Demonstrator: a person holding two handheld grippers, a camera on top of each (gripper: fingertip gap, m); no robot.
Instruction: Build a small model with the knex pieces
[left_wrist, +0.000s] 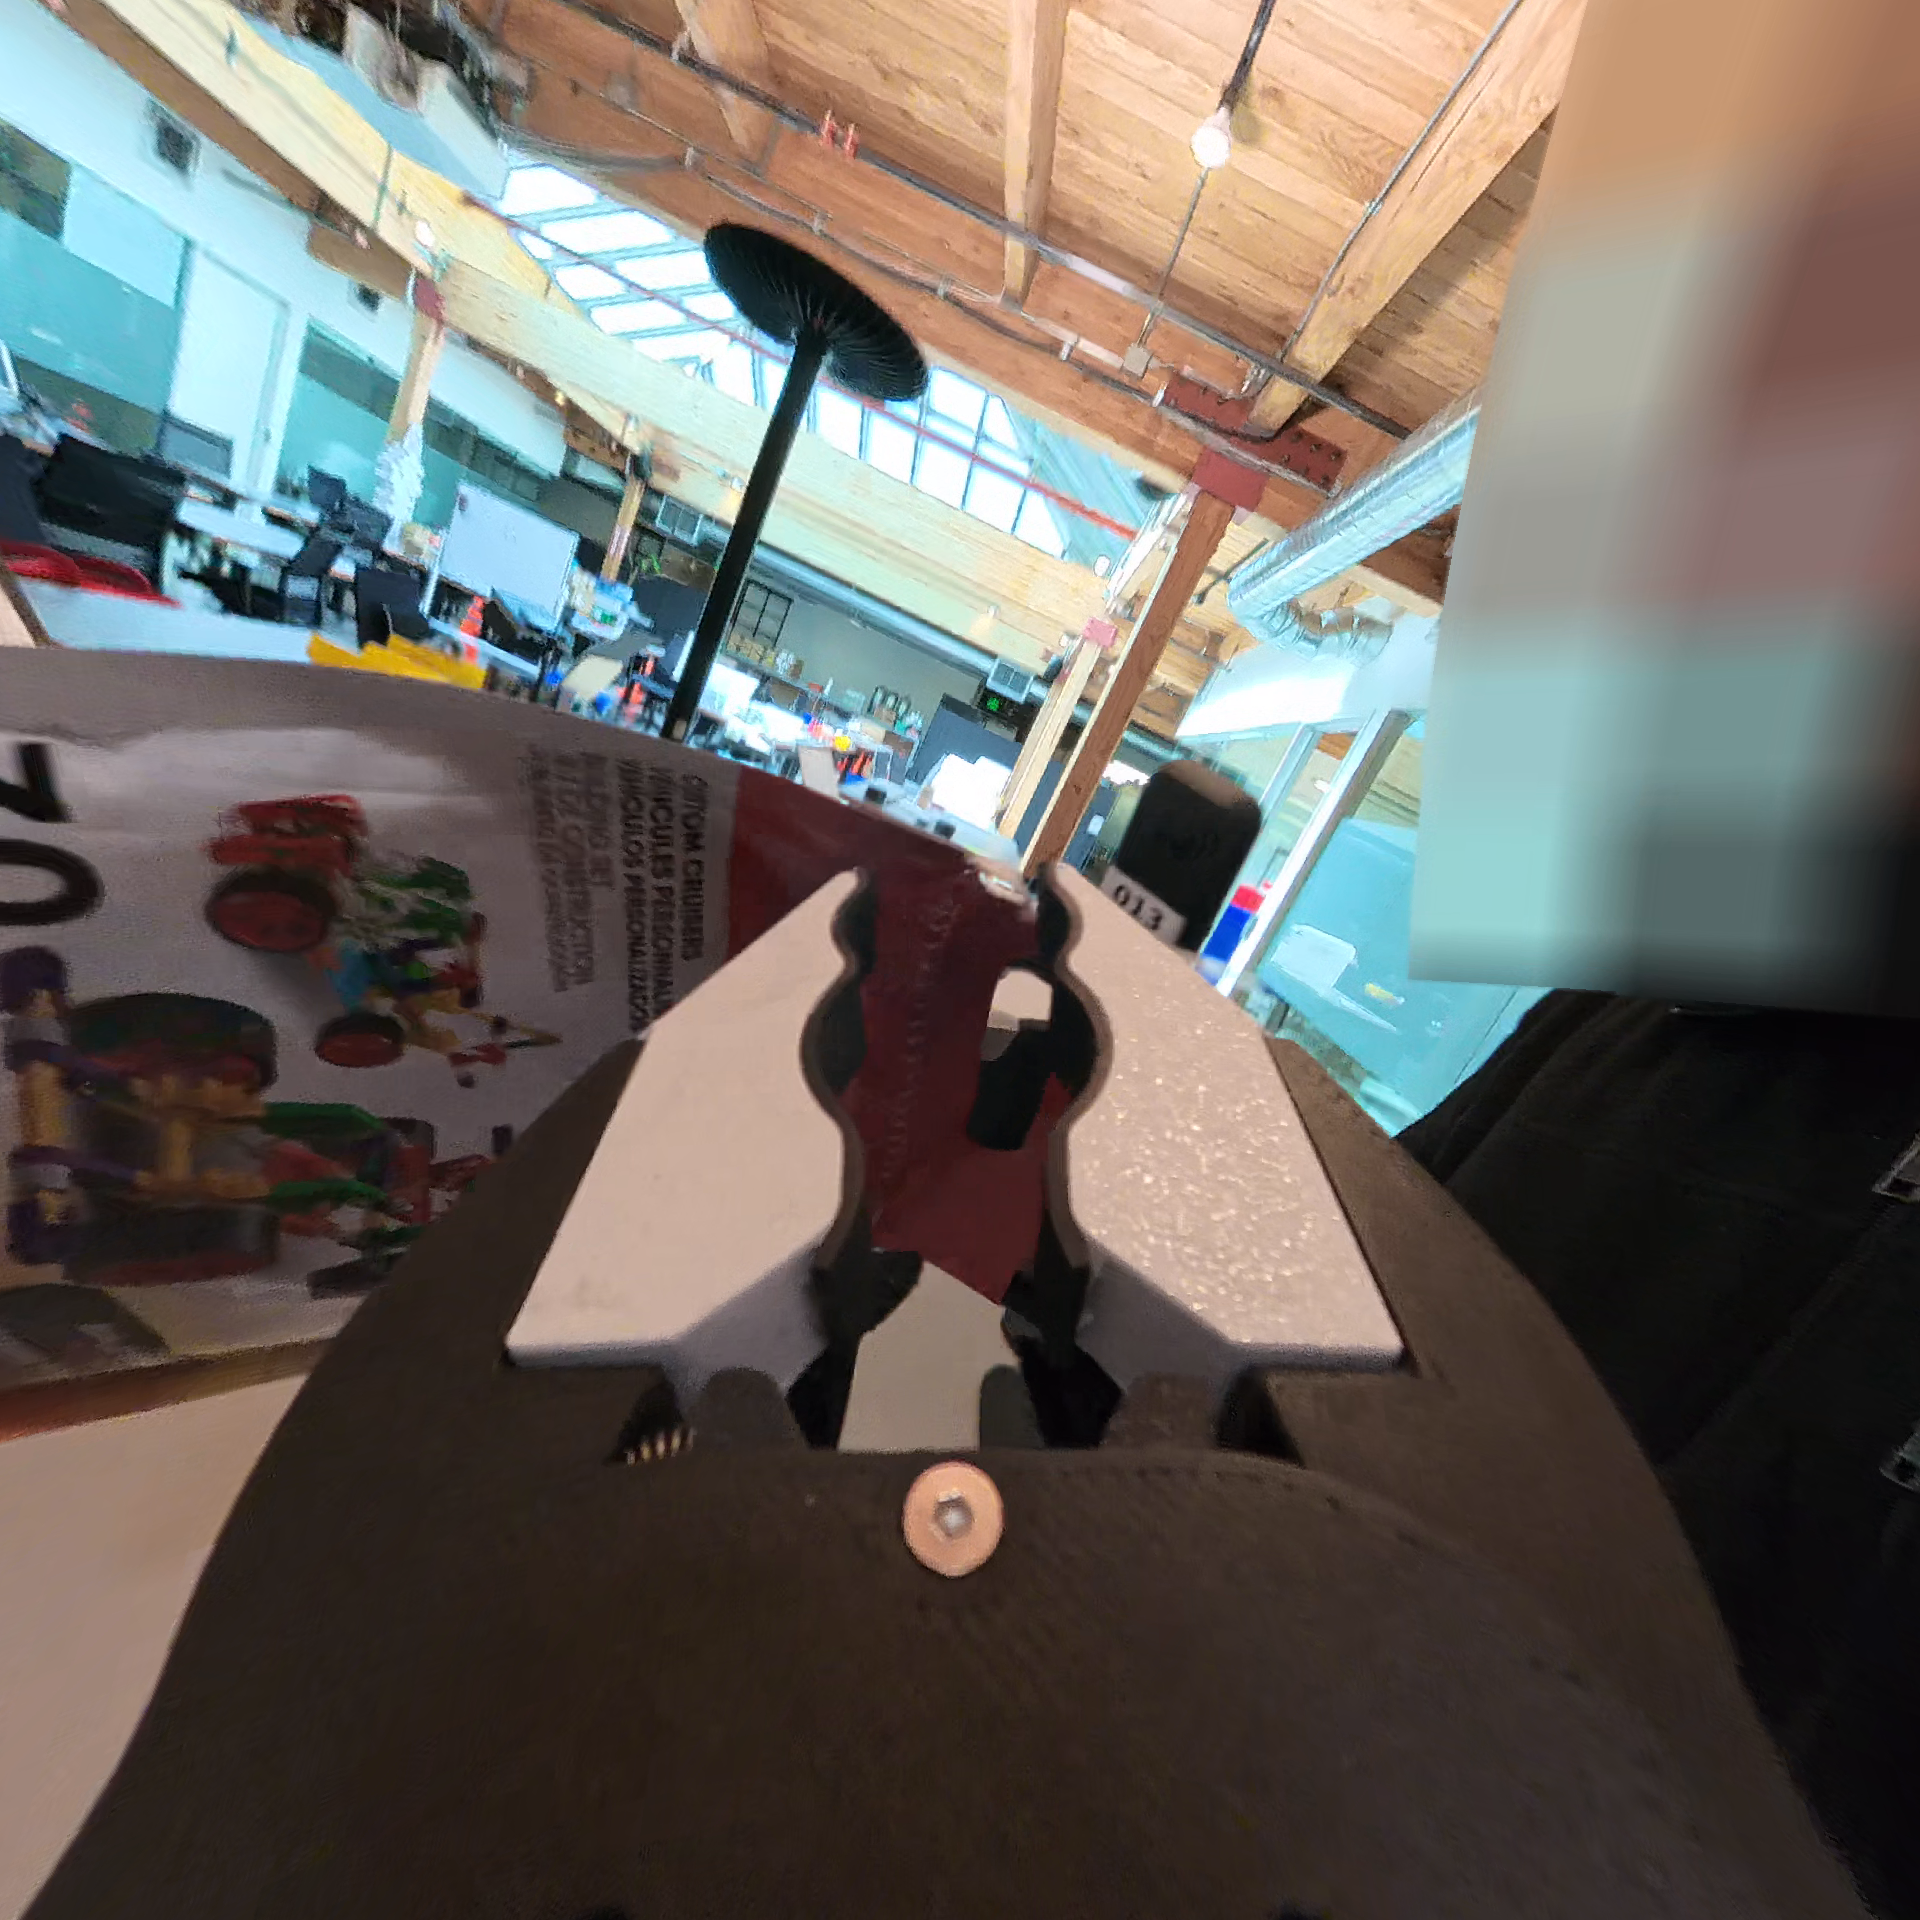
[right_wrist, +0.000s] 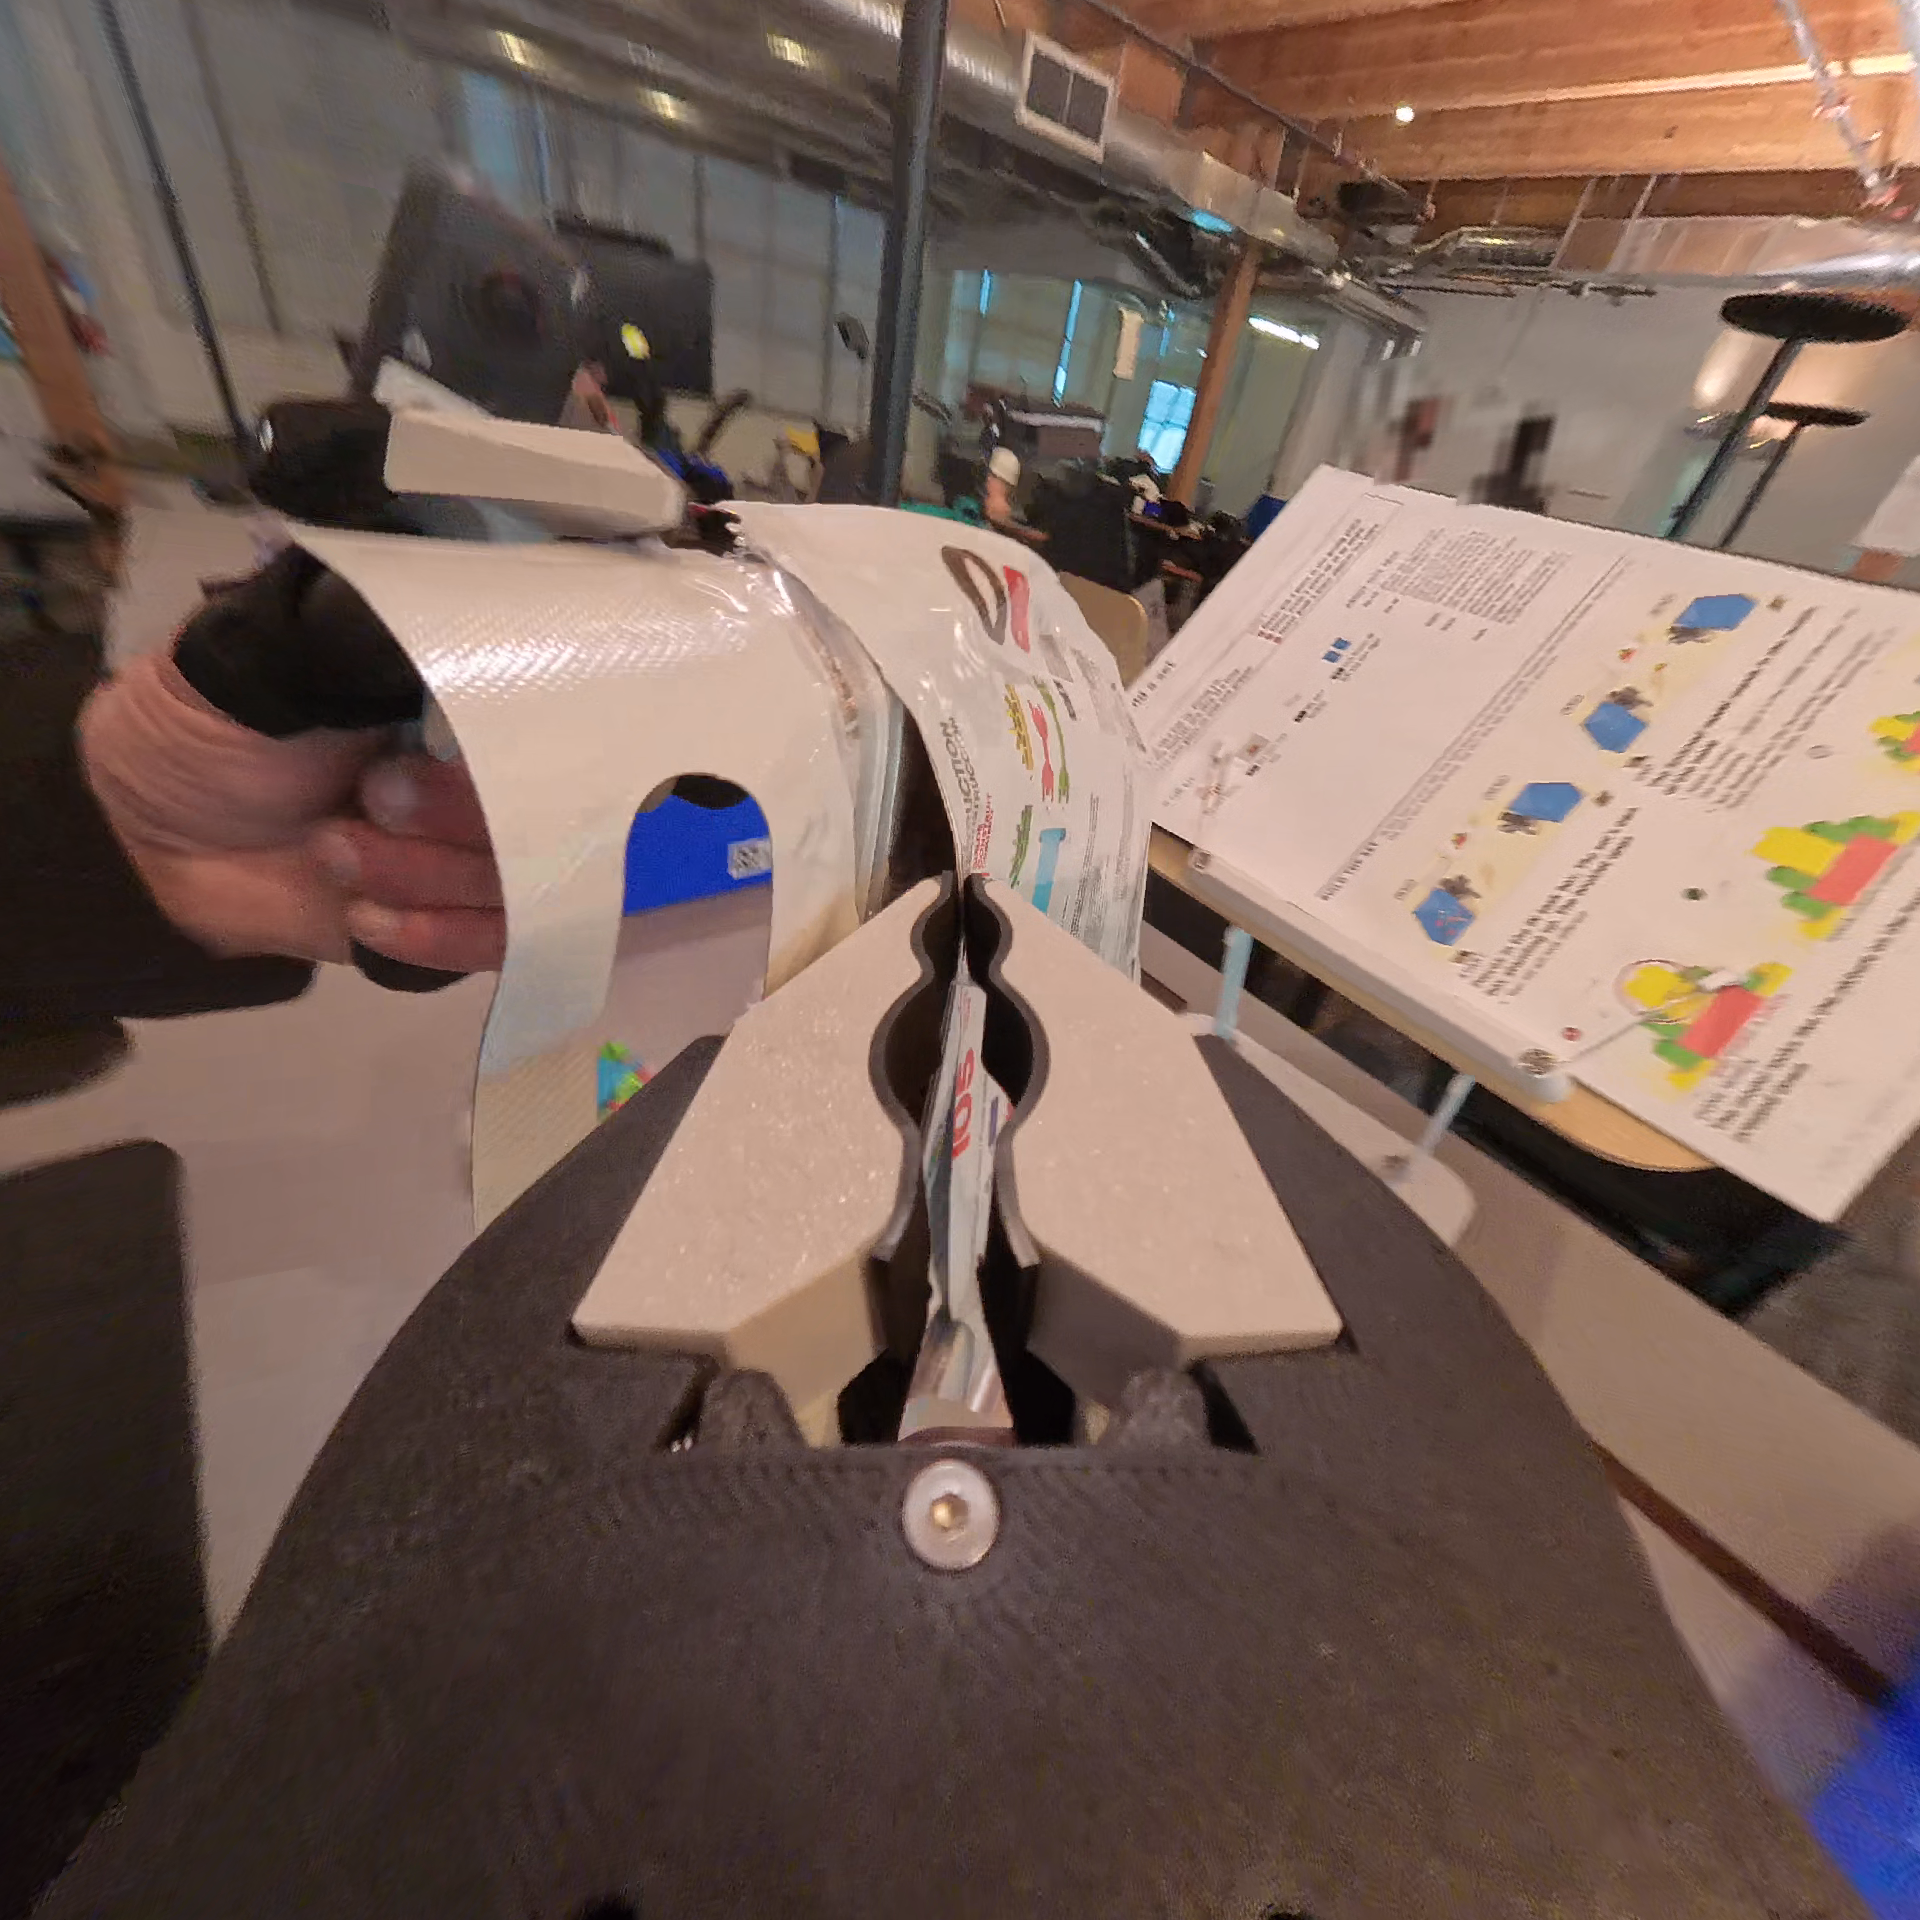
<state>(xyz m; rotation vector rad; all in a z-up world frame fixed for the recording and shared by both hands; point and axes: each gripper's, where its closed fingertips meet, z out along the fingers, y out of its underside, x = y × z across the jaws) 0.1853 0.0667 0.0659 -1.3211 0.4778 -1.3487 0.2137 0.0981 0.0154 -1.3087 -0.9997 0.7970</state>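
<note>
A printed plastic bag of a toy building set (left_wrist: 312, 987) hangs in the air between both grippers. My left gripper (left_wrist: 954, 883) is shut on its dark red edge, with the fingers a little apart around it. In the right wrist view the bag (right_wrist: 665, 665) curves in a white arch with a cut-out handle hole. My right gripper (right_wrist: 958, 894) is shut on the bag's printed edge, fingertips together. The left gripper (right_wrist: 540, 478) also shows there, clamped on the bag's top edge, with a hand (right_wrist: 260, 821) holding it.
An instruction sheet with coloured block pictures (right_wrist: 1507, 790) leans on a stand at the right. A light tabletop (right_wrist: 312, 1143) and a black mat (right_wrist: 83, 1351) lie below. A black floor lamp (left_wrist: 748, 499) stands behind. A person in black clothing (left_wrist: 1714, 1299) is close on the right. Some 7 centimeters of space lies between my two pairs of fingers.
</note>
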